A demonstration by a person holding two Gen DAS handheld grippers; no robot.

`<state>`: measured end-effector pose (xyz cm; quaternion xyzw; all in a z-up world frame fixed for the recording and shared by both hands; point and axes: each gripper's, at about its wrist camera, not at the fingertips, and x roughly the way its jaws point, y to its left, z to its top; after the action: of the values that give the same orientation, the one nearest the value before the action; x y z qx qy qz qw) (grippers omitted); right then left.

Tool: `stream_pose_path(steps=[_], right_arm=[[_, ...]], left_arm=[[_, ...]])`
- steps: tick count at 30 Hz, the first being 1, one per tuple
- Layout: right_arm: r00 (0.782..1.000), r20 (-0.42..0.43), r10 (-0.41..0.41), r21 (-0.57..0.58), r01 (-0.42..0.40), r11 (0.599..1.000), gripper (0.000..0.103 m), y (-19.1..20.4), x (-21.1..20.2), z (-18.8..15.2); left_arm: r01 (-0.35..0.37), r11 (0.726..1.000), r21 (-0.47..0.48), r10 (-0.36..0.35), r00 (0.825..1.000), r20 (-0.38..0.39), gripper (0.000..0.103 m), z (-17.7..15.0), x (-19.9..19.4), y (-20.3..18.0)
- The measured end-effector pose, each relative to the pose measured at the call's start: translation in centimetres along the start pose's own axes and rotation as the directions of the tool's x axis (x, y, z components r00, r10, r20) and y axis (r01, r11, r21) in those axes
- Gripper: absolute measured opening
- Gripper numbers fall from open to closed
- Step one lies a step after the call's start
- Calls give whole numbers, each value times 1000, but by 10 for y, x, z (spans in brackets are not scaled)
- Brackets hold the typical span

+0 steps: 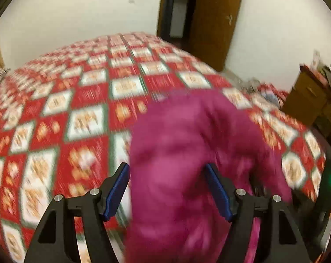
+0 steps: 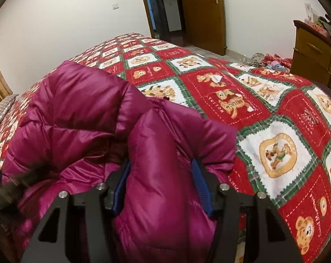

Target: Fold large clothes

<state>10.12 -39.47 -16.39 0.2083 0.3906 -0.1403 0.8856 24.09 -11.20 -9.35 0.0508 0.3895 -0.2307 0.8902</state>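
Observation:
A magenta puffer jacket [image 2: 82, 114] lies bunched at the near side of a bed with a red, white and green bear-patterned quilt [image 2: 264, 114]. My right gripper [image 2: 162, 175] has a thick fold of the jacket between its blue pads and is shut on it. In the blurred left wrist view the jacket [image 1: 187, 149] fills the gap of my left gripper [image 1: 167, 175]. Its jaws stand wide, with fabric between the pads [image 1: 118, 192]; whether they press it is unclear. The quilt [image 1: 77, 109] spreads beyond.
A wooden door [image 2: 200, 11] and dark doorway stand at the back. A wooden dresser [image 2: 314, 52] with clutter stands at the right, with loose clothes [image 2: 273, 60] on the floor beside it. A striped pillow [image 2: 3, 111] lies at the far left.

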Motion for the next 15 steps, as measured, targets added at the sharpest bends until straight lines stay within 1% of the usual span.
stream_pose_path(steps=[1, 3, 6, 7, 8, 11, 12, 13, 15], right_arm=[[1000, -3, 1, 1, -1, 1000, 57, 0, -1, 0], [1000, -20, 10, -4, -10, 1000, 58, 0, -3, 2], [996, -64, 63, 1, -63, 998, 58, -7, -10, 12], [994, -70, 80, 10, -80, 997, 58, -11, -13, 16], [994, -57, 99, 29, -97, 995, 57, -17, -21, 24], [994, 7, 112, 46, -113, 993, 57, -26, -36, 47], [994, 14, 109, 43, -109, 993, 57, -26, -34, 57], [994, -5, 112, 40, -111, 993, 57, -24, -27, 63], [992, -70, 109, 46, -106, 993, 57, -20, -2, 67]], left_arm=[[-15, 1000, 1, 15, 1000, -5, 71, 12, 6, 2], [-16, 1000, 4, 16, 999, -44, 71, 25, 25, 3], [-40, 999, 15, 41, 996, -79, 72, 31, 52, 1], [-37, 999, 10, 38, 995, -88, 72, 30, 58, -1], [-39, 999, 11, 40, 995, -93, 72, 29, 62, -2], [-73, 997, 38, 76, 993, -93, 72, 26, 66, -10], [-88, 995, 55, 92, 992, -91, 72, 25, 67, -13], [-104, 992, 74, 110, 990, -88, 72, 24, 69, -16], [-125, 987, 96, 133, 988, -79, 72, 23, 70, -18]])
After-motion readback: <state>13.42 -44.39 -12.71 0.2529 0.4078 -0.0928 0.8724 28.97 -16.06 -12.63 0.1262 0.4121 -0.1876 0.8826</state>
